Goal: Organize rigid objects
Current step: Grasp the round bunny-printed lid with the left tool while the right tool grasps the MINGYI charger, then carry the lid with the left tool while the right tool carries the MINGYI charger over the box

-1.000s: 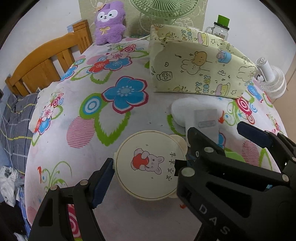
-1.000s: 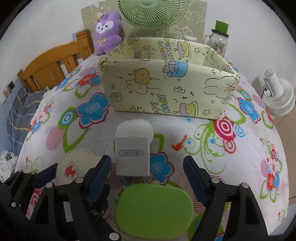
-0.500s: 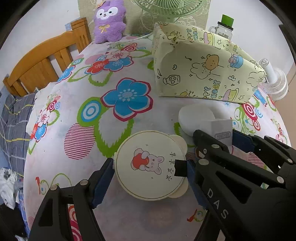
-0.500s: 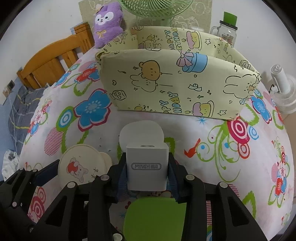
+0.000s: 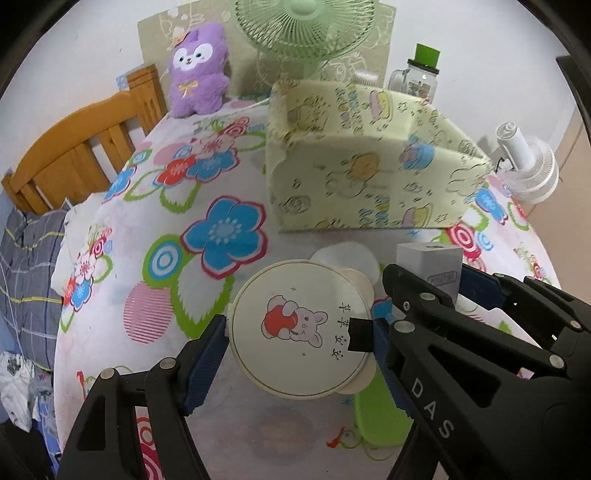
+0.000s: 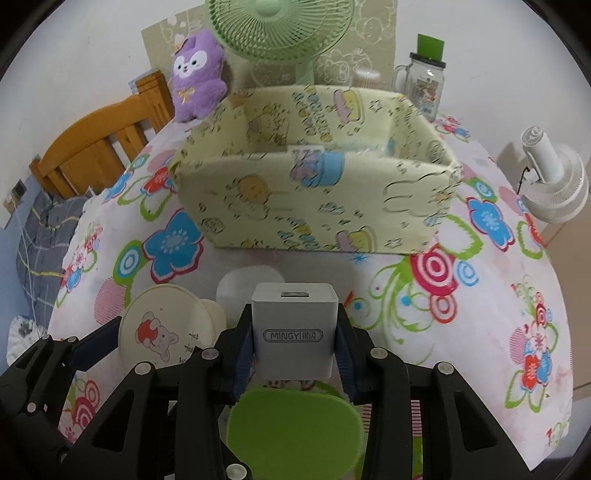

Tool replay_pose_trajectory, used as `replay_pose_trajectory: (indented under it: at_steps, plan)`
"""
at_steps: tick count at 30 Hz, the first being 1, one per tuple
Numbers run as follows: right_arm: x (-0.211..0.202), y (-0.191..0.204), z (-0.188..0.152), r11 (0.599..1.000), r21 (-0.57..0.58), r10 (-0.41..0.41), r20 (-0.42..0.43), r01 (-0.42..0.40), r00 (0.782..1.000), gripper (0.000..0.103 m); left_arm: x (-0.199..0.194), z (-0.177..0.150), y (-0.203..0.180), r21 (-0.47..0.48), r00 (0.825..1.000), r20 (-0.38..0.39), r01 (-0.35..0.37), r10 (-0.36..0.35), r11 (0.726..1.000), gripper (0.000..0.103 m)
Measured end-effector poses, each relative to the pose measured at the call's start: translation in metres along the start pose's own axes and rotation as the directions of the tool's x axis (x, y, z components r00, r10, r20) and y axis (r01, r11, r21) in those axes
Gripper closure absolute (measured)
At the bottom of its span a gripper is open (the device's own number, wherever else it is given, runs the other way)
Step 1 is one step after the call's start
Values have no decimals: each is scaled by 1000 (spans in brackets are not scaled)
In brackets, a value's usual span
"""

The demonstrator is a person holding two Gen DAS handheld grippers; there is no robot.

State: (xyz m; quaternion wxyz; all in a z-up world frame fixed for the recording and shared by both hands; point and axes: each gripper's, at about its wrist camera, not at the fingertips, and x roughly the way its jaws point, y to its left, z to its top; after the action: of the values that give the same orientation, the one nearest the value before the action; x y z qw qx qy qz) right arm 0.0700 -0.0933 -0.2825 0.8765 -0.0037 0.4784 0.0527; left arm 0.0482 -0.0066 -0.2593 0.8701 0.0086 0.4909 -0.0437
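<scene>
Boxy white charger (image 6: pixel 294 332), smooth plastic

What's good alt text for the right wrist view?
The right gripper is shut on a white charger block marked MINGYI, above a floral tablecloth. Ahead stands an open yellow cartoon-print box; a green lid lies below the charger, and a round bunny-print lid sits between the left gripper's fingers.

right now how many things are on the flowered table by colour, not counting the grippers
white: 2, charger block, round pad
cream: 1, round bear-print box
green: 2, flat lid, big fan
yellow: 1, cartoon-print storage bin
purple: 1, plush toy
clear: 1, glass mug jar
total: 8
</scene>
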Motion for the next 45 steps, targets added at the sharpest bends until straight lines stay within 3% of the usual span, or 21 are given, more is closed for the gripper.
replay_pose_trajectory:
  at_steps: [45]
  plan:
    - [-115,-41,61,995,58,-93,136,86,986,61,-95,70,-50,44,990,139,-7,1,999,24]
